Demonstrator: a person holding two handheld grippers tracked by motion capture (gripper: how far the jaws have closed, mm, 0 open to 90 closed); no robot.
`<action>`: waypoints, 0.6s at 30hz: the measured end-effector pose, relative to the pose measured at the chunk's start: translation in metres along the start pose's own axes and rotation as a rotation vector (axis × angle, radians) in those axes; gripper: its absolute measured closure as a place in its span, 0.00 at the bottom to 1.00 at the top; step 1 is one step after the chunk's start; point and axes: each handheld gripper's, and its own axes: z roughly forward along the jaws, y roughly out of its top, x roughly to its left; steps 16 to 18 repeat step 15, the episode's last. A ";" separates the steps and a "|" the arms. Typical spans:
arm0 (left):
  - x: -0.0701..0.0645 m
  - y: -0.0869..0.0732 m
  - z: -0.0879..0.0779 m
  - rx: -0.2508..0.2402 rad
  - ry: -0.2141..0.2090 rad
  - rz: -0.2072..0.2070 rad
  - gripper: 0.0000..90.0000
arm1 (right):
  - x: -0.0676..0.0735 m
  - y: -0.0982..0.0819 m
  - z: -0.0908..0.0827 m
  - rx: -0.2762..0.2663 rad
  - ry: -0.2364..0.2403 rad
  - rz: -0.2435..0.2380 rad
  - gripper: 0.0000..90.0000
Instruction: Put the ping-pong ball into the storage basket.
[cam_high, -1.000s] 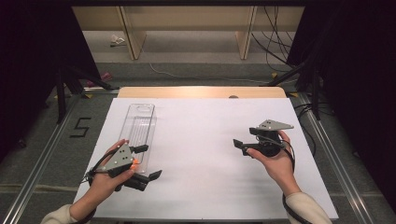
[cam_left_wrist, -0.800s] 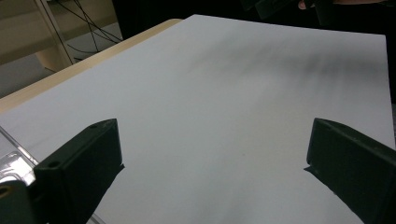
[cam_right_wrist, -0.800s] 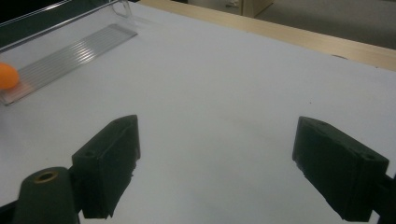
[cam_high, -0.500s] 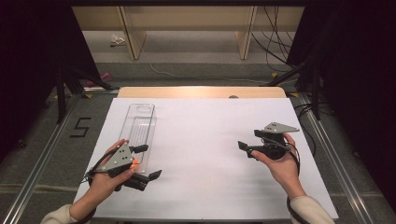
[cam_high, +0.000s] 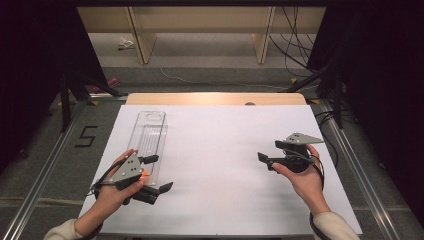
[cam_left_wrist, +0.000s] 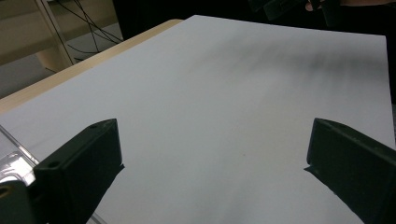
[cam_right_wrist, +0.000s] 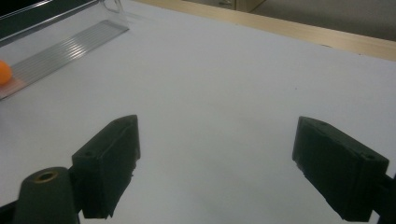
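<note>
The left hand-held gripper (cam_high: 159, 173) is hovering at the near end of the clear tray (cam_high: 150, 135), its jaws spread wide and holding nothing; a small orange ball (cam_right_wrist: 3, 72) is sitting at that near end of the tray, just beside this gripper. The ball looks round and free, so a jaw nudging it while closing could send it rolling up the tray's ridged floor, and the light tray itself could slide on the white tabletop (cam_high: 220, 150) if bumped. Well to the right of the tray, the right hand-held gripper (cam_high: 271, 156) is waiting, also wide open and empty, too far off to steady the tray.
</note>
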 end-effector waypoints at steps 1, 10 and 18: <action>0.000 0.000 0.000 -0.001 0.000 0.000 0.03 | 0.000 0.000 0.000 0.000 0.000 -0.001 0.18; 0.001 0.000 0.000 -0.002 -0.002 -0.005 0.03 | -0.001 -0.001 0.000 0.000 0.001 0.001 0.18; 0.001 0.000 0.001 -0.004 -0.002 -0.009 0.03 | -0.001 -0.002 0.000 0.000 0.005 0.002 0.18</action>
